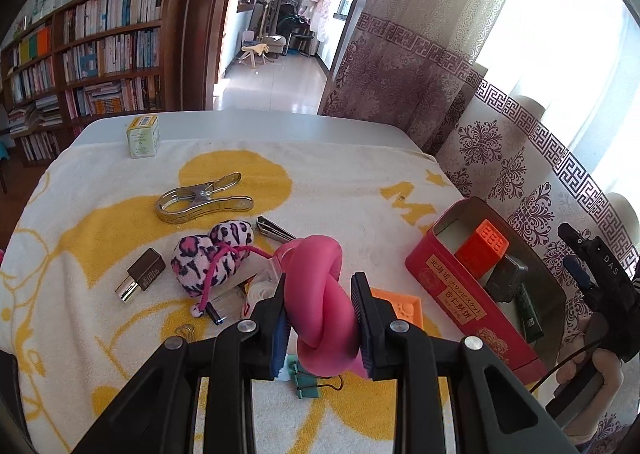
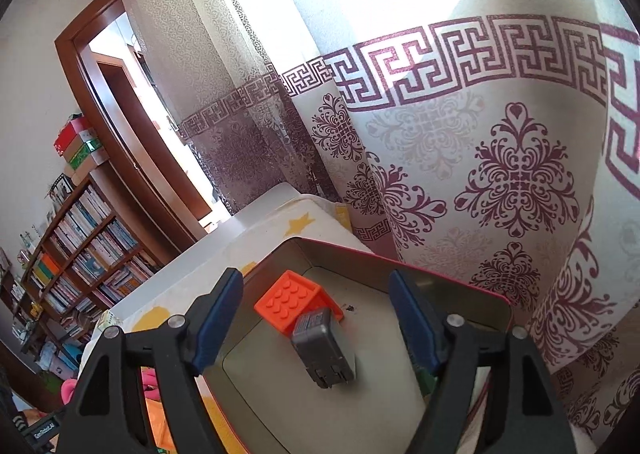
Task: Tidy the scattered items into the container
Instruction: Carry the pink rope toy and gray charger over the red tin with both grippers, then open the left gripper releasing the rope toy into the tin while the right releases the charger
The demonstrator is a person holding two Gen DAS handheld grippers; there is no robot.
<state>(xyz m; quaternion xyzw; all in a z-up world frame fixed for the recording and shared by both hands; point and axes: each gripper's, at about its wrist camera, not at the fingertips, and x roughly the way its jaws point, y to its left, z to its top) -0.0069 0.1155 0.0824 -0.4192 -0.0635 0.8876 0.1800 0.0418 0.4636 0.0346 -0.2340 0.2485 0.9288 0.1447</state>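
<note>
My left gripper (image 1: 320,288) is shut on a pink knotted rubbery piece (image 1: 320,266), held above the yellow-and-white towel (image 1: 340,182). To its right stands the open red tin (image 1: 448,286). Inside it lie an orange studded block (image 1: 482,248), a dark grey charger (image 1: 506,278) and a green item (image 1: 530,314). In the right wrist view my right gripper (image 2: 314,282) hangs open over the tin (image 2: 256,374). The grey charger (image 2: 322,346) and the orange block (image 2: 288,304) lie on the tin's floor between its fingers, untouched by the pads.
Scattered on the towel are a metal clamp (image 1: 204,198), a leopard-print plush heart (image 1: 212,258), a small adapter (image 1: 140,280), a nail clipper (image 1: 274,232), an orange tray (image 1: 400,308), a green binder clip (image 1: 306,378) and a small box (image 1: 143,136). A patterned curtain (image 1: 500,158) hangs close behind the tin.
</note>
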